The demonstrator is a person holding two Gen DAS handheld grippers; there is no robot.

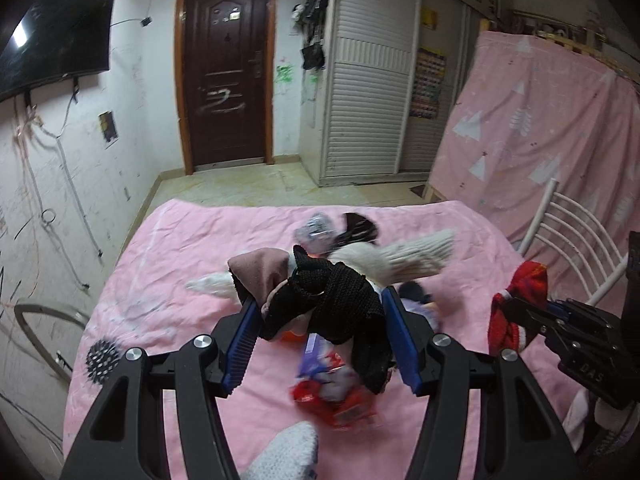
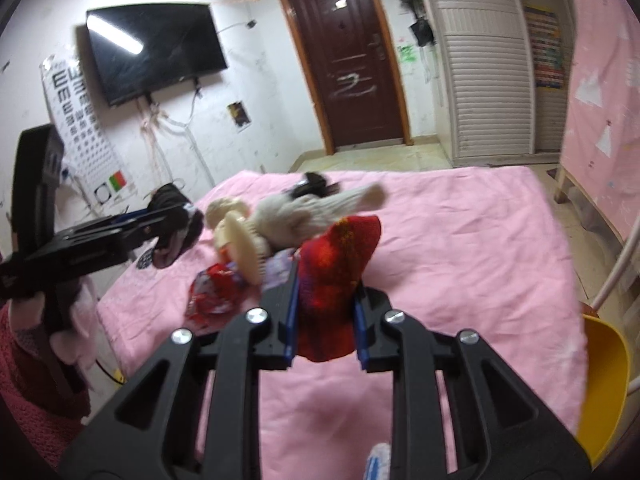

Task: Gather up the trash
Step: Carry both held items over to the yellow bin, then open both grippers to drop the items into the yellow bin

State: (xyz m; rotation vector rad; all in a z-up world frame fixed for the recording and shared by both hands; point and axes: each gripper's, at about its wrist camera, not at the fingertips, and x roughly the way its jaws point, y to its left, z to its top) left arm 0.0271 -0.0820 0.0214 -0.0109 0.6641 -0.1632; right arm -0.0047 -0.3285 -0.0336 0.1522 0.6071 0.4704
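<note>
Red wrappers lie below left fingers gripping black knit; right fingers clamp red cloth.

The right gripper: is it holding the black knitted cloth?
No, the right gripper has its jaws closed on a red cloth; the black knitted cloth sits in the left gripper.

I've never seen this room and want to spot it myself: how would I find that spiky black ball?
Start at the pink bed facing the brown door. Follow its left side toward the near corner, left of the left gripper. The spiky ball lies there alone, small, round and bristly, away from the soft pile mid-bed.
</note>
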